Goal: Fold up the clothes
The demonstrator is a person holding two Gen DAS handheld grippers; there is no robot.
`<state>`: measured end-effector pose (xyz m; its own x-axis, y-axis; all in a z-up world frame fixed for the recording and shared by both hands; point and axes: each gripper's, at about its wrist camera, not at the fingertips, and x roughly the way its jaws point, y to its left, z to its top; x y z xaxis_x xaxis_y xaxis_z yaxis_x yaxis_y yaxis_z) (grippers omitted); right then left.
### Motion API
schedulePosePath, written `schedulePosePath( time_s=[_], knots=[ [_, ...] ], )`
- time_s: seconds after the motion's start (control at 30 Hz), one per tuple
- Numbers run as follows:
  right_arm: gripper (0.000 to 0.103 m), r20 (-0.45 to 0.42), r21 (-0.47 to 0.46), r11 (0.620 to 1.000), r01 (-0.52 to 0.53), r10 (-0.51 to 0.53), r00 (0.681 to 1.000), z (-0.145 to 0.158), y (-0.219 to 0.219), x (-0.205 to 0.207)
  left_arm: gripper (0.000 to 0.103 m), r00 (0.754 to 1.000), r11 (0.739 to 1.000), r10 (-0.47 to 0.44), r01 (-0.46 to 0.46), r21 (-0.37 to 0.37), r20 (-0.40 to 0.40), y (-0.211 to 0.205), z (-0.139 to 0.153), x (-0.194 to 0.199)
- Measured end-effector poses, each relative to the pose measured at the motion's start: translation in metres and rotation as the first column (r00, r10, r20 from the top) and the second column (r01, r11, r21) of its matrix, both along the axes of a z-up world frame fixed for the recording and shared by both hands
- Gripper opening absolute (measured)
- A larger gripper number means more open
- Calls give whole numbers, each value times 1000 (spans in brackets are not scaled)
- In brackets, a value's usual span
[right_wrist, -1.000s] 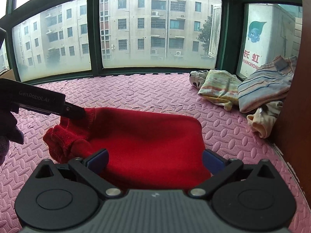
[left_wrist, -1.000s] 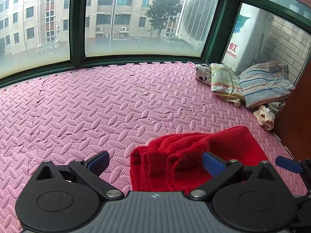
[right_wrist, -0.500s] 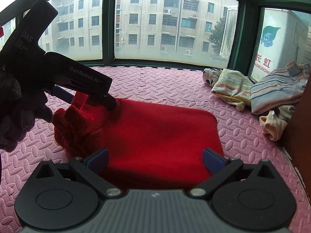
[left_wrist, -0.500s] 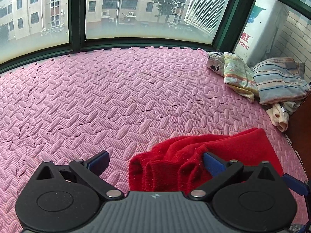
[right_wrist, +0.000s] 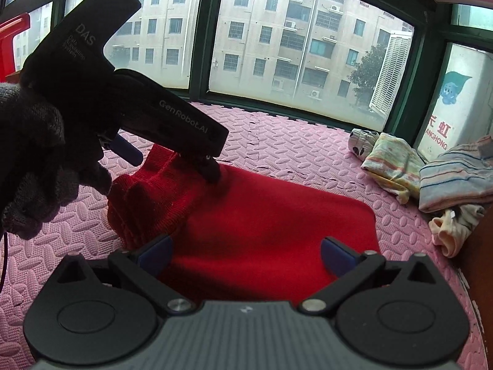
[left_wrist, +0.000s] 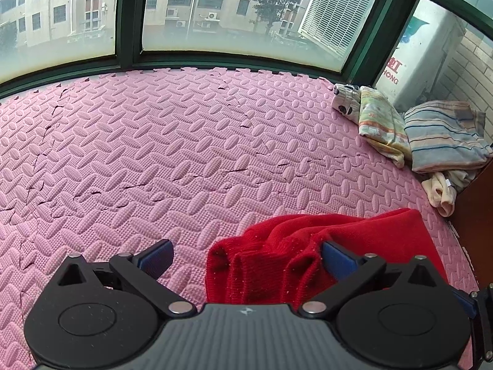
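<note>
A gloved hand holds the left claw, which is spread wide over the bunched end of the red sweater. One tip presses down on the knit there. The sweater lies flat on the pink foam mat. The right claw is wide too (holding nothing), just above the sweater's near edge. Folded clothes sit far right.
</note>
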<state>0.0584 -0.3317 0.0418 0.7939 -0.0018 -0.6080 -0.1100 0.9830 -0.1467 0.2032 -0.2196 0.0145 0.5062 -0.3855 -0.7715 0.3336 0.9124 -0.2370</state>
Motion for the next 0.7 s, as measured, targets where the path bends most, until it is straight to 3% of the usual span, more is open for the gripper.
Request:
schedulePosePath(
  time_s=[0.13,0.47,0.57,0.6,0.7],
  knots=[
    [103,33,-3,1000,-6,6,999,9,1,-2,103,1000,1000,2,-2,-2,-1,1,-1,1],
    [103,-68,-71,994,-81,76,995,-19,18,5,103,999,1000,28,-29,-12,-28,3,-6,5],
    [103,7,-245,963,-110,115,993,-26,34,-9,103,999,999,27,-28,-32,-41,5,-6,6],
    [103,47,-205,974,-102,113,992,-17,32,-14,103,999,999,17,-18,-26,-30,6,-5,4],
    [103,22,-130,981,-142,146,989,3,28,-19,103,999,999,20,-21,-30,-36,8,-5,4]
  ],
)
